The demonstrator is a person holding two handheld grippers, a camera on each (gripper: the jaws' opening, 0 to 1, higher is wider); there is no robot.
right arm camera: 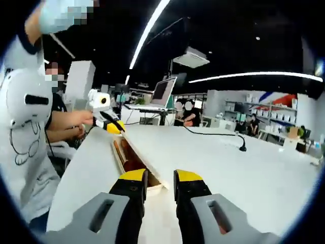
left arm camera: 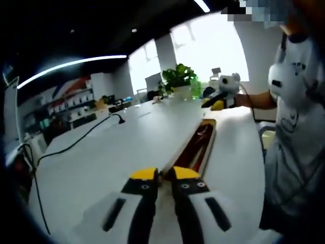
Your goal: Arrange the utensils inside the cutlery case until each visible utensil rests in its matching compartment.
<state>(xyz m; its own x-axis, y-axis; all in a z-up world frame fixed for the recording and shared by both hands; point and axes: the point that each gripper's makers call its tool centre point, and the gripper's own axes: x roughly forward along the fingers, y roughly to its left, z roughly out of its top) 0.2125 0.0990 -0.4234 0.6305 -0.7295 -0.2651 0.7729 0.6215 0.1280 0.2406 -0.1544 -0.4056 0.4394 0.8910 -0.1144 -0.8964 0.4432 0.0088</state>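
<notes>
The cutlery case (left arm camera: 202, 145) is seen lengthwise on the desk (left arm camera: 117, 152) between left gripper (left arm camera: 163, 175) and right gripper (right arm camera: 155, 178) (jaws slightly apart, empty).

The big white flat surface (left arm camera: 111, 152) is long and smooth. A long wooden cutlery case (left arm camera: 202, 145) with a dark red inside lies on it, near one edge. A thin black cable (left arm camera: 76, 142) runs across the white top and ends in a small black upright plug (right arm camera: 242, 148).
</notes>
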